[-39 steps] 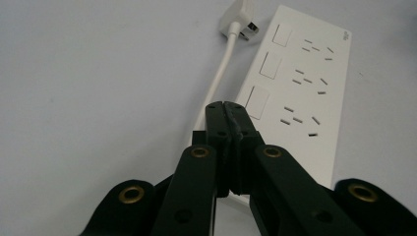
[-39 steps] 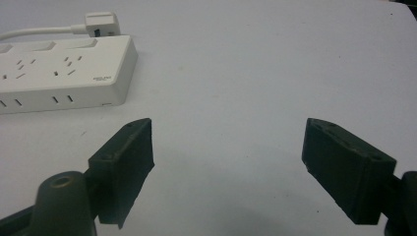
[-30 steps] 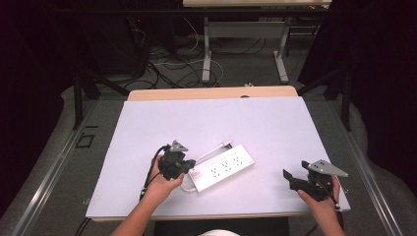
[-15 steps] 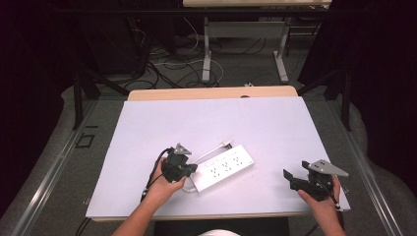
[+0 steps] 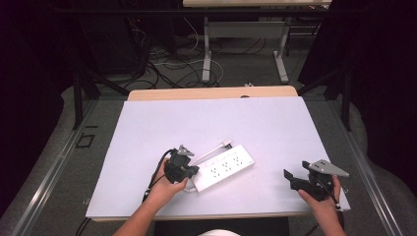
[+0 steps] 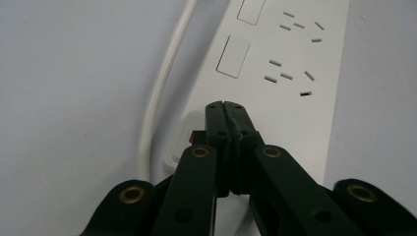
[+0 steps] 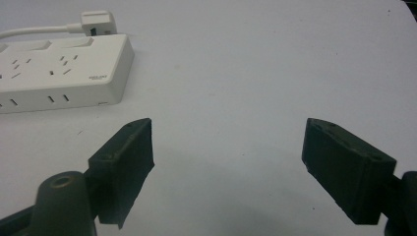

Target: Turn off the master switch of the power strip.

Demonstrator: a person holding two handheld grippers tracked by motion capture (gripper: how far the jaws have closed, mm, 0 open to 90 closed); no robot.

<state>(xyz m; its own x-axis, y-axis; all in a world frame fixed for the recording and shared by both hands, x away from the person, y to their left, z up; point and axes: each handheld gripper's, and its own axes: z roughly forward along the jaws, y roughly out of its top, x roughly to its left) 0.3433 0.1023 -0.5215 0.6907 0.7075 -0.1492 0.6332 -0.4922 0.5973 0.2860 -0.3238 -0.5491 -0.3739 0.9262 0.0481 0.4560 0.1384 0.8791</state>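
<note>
Left gripper view shows the left hand-held gripper (image 6: 227, 105), jaws pressed together, over the power strip's (image 6: 275, 88) red switch (image 6: 195, 137).

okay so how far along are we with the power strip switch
Done: the left tongs are shut, tips at the red switch on the power strip. In hand: pressing it, though contact is hidden. Left: backing off. The right tongs wait open, apart from the strip.

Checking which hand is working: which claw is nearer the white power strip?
Left. The left claw is shut, tips over the power strip at its switch end; the right claw waits open, well apart.
</note>
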